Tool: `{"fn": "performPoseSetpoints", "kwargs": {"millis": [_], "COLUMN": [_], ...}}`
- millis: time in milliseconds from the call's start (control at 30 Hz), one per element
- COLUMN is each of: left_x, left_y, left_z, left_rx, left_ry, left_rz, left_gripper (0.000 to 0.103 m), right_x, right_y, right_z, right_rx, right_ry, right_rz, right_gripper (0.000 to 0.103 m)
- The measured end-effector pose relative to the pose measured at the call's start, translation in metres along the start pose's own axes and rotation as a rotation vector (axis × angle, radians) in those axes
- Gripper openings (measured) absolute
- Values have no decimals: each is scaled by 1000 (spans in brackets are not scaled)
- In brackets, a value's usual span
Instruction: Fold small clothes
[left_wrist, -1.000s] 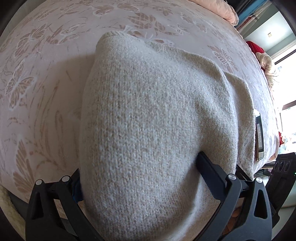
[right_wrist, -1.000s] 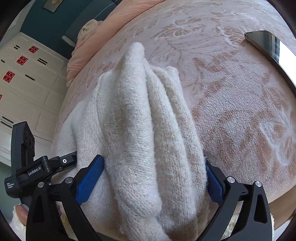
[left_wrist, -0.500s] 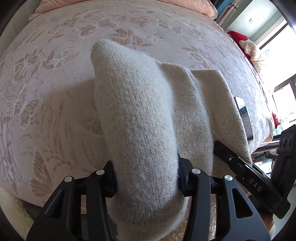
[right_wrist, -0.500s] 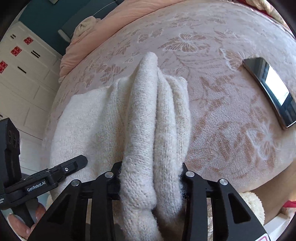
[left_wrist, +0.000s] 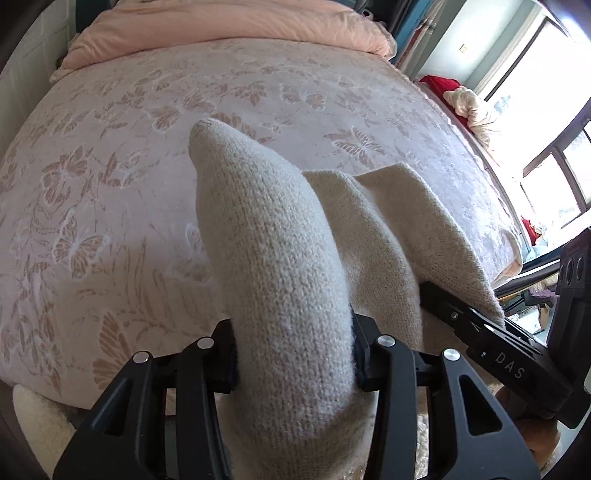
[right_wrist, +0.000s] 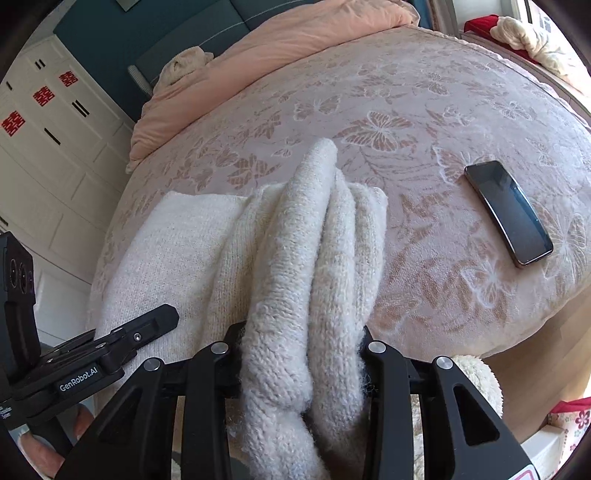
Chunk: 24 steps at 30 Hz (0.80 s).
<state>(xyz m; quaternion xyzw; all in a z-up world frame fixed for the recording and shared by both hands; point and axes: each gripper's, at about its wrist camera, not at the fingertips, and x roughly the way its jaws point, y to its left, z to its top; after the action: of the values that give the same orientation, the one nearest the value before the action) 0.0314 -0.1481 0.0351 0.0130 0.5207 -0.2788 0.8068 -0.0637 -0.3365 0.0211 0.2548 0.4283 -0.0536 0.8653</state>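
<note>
A cream knitted garment (left_wrist: 280, 266) lies at the near edge of a bed and is gathered up at two places. My left gripper (left_wrist: 293, 365) is shut on a thick bunched fold at its left side. My right gripper (right_wrist: 301, 365) is shut on several pleated folds (right_wrist: 314, 258) at its right side. The cloth between them hangs in a flat sheet (right_wrist: 177, 236). The right gripper's body shows in the left wrist view (left_wrist: 509, 365); the left gripper's body shows in the right wrist view (right_wrist: 85, 373). The fingertips are hidden by the knit.
The bed has a pink butterfly-patterned cover (left_wrist: 110, 192). A dark phone (right_wrist: 508, 212) lies on it right of the garment. A peach duvet (right_wrist: 280, 48) is piled at the head. White cabinets (right_wrist: 48, 140) stand left; a window (left_wrist: 546, 122) is right.
Both grippers have gone from open around the garment's near edge to shut on bunched folds. They have lifted and drawn back, so more of the bed shows.
</note>
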Motion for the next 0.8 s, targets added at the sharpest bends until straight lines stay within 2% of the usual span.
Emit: {"fn": "performPoseSetpoints", "kwargs": {"millis": [167,367,467,533,633,700,800], "left_x": [-95,-249,-320,-356,-388,-392,-367], "left_y": [-34,-51,-44,-32,-6,18,63], "left_z": [32,64,70,71,76,79,84], "left_rx": [119,242,282,288,265,234,151], "left_ry": [-213,-583,-748,-829,-888,-888,-813], "left_rz": [-73,-138,-138,-125,-100,-80,-44], "left_gripper": [42,43,44,45,47,49,51], "right_x": [-105,-234,-274,-286,-279,-257,-191], "right_y": [39,113,156,178,208,224,238], "right_z": [30,60,68,76,89,95,96], "right_rx": [-67,-236,-315,-335,-352,-343,-310], "right_ry": [-272,-656,-788,-826,-824,-778,-649], "right_rz": [70,210,290,356,423,459,458], "right_gripper": [33,33,34,34,34,35,37]}}
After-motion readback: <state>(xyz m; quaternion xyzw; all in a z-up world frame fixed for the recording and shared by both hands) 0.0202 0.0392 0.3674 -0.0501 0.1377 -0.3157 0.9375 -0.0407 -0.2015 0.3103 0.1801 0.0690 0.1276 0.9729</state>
